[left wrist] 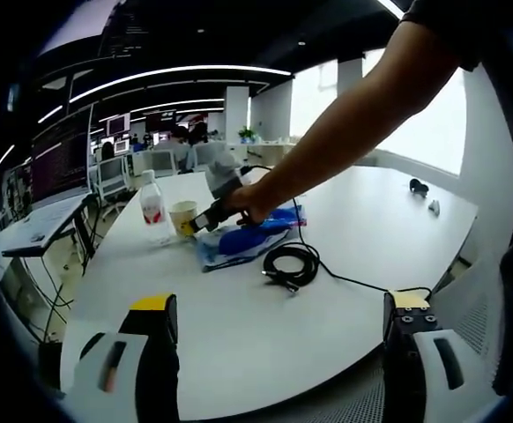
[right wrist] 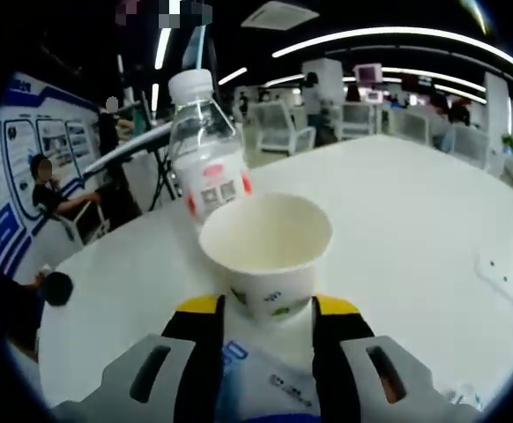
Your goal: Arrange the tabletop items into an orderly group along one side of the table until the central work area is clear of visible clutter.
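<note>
So in the left gripper view the left gripper point(left wrist: 278, 330) hangs over the near edge of the white tabletop point(left wrist: 239, 335) with its fingers point(left wrist: 155, 339) spread wide and nothing between them. The clutter sits up around 12 o'clock from it: a water bottle point(left wrist: 153, 210) with a red label, a paper cup point(left wrist: 182, 218) just to the right of the bottle, a blue cloth-like bundle point(left wrist: 239, 240) lying flat, and a coiled black cable point(left wrist: 290, 264) at about 1 o'clock, its tail running off toward 3 o'clock. A person's arm comes in from the upper right and the right gripper point(left wrist: 212, 214) is right at the cup. Two small dark items point(left wrist: 420, 187) sit far off at 2 o'clock, can't tell what they are. In the right gripper view, the paper cup point(right wrist: 267, 249) stands upright right between the yellow-tipped fingers point(right wrist: 199, 339), which are fairly narrow around its base; honestly can't tell if they're actually squeezing it. The water bottle point(right wrist: 205, 157) stands just behind the cup at 11 o'clock, and a blue-and-white package point(right wrist: 261, 383) lies under the right gripper point(right wrist: 267, 308).
</note>
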The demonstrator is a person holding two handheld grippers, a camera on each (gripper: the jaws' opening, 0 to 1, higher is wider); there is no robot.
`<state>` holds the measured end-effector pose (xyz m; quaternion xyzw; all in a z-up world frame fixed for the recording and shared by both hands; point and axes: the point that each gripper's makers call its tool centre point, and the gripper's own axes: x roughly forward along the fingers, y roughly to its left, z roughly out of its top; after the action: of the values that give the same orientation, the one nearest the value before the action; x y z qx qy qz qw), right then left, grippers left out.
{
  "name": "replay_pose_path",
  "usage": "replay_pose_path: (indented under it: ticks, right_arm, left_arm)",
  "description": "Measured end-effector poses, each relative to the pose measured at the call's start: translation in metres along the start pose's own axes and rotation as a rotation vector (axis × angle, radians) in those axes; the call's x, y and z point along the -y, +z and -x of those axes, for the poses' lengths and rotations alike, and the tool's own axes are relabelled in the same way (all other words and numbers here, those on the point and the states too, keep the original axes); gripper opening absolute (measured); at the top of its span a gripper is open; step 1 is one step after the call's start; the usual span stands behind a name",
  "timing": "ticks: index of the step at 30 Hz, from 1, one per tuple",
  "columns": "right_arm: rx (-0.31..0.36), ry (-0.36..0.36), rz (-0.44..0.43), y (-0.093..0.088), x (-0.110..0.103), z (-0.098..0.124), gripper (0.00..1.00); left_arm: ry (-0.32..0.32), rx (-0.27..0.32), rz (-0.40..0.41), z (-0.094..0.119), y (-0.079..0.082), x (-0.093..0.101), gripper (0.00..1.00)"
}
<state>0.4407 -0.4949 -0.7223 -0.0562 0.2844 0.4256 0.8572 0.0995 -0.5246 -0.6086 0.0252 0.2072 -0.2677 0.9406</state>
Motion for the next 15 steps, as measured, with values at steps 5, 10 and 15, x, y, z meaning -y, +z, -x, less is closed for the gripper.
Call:
replay_pose_path:
  ticks: [5,10,15]
  right_arm:
    - [-0.008,-0.008,-0.008,-0.002,0.000,0.001,0.37]
    - [0.001,-0.028,0.007,0.001,0.002,0.007,0.37]
    - [-0.007,-0.025,0.011,-0.004,0.001,0.014,0.37]
  left_arm:
    - [0.000,0.002,-0.002,0.000,0.000,0.000,0.97]
    - [0.001,0.006,-0.003,0.000,0.001,0.000,0.97]
    - [-0.001,0.012,-0.004,0.000,0.002,0.000,0.96]
